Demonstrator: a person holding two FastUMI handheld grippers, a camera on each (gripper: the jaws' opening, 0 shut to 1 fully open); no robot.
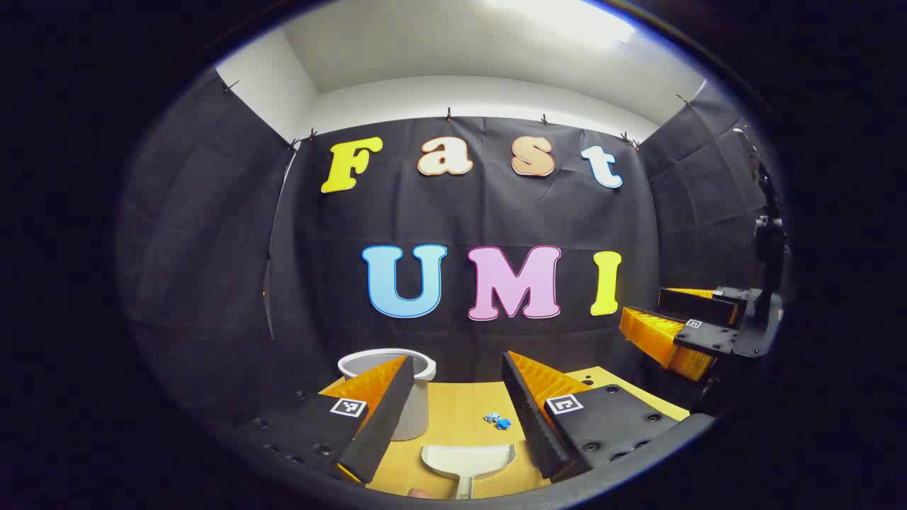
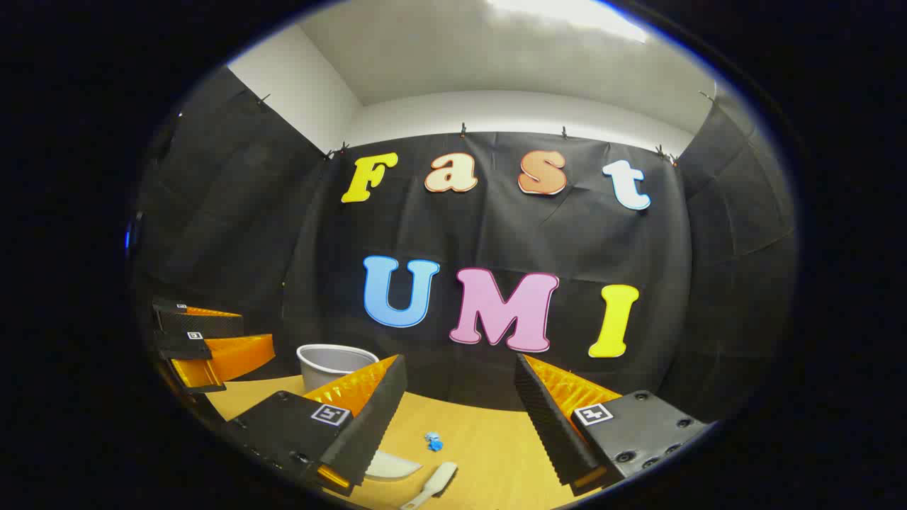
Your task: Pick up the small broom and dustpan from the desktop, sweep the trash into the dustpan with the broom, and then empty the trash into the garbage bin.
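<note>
Both grippers hover above the desktop (image 2: 489,439), each spread wide and holding nothing. Left gripper (image 1: 457,404) sits right over the white dustpan (image 1: 468,460), with the blue trash (image 1: 498,421) just past its lip and the garbage bin (image 1: 418,397) near on the left. Right gripper (image 2: 460,418) looks down on the small broom (image 2: 434,483), lying flat beside the dustpan. Risk here: that low, thin broom handle could skid away under a finger, or a careless dip could scatter the scraps.
</note>
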